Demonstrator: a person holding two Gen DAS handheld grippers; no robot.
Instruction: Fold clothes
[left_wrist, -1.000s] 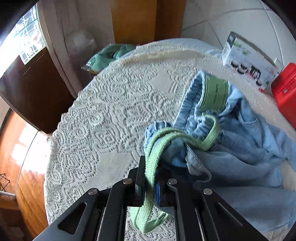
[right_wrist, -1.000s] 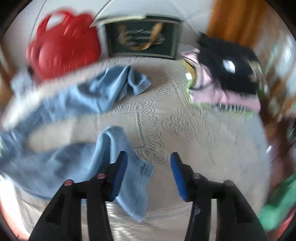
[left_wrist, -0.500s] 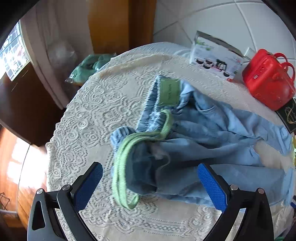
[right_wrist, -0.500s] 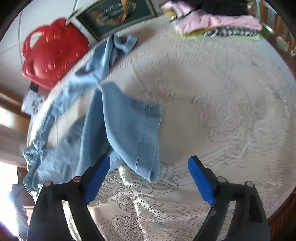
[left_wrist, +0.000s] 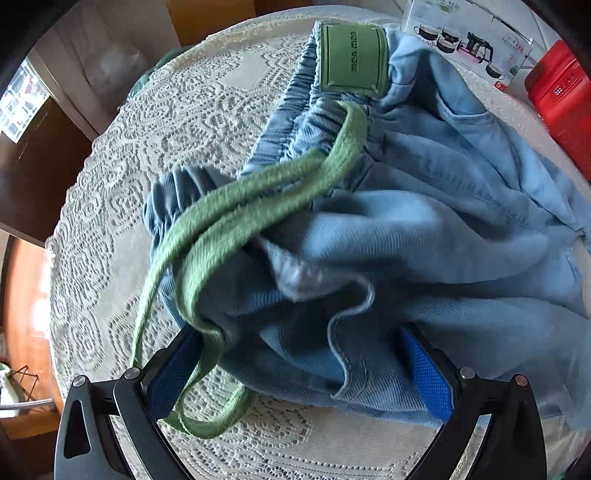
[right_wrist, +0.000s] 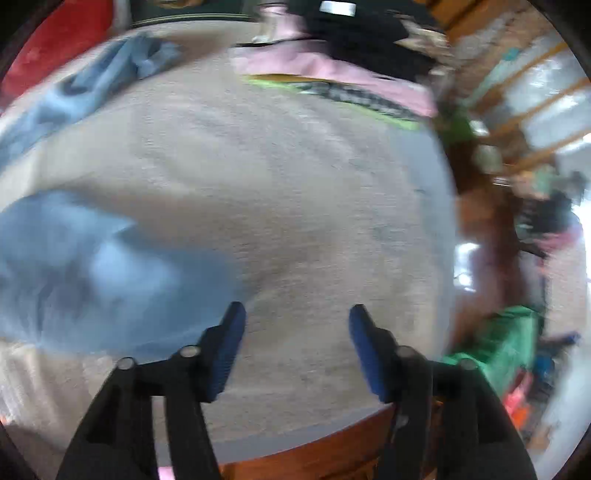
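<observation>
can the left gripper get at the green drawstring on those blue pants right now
Probably yes. The left gripper is wide open around the bunched waist of the blue pants, and the green drawstring loops over its left pad, lying on top of the cloth with nothing covering it.

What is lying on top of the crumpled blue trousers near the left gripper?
A green drawstring loops over the blue trousers from the gathered waistband and trails onto the lace tablecloth. A green label sits on the waistband. What lies beneath the bunched folds is covered.
</observation>
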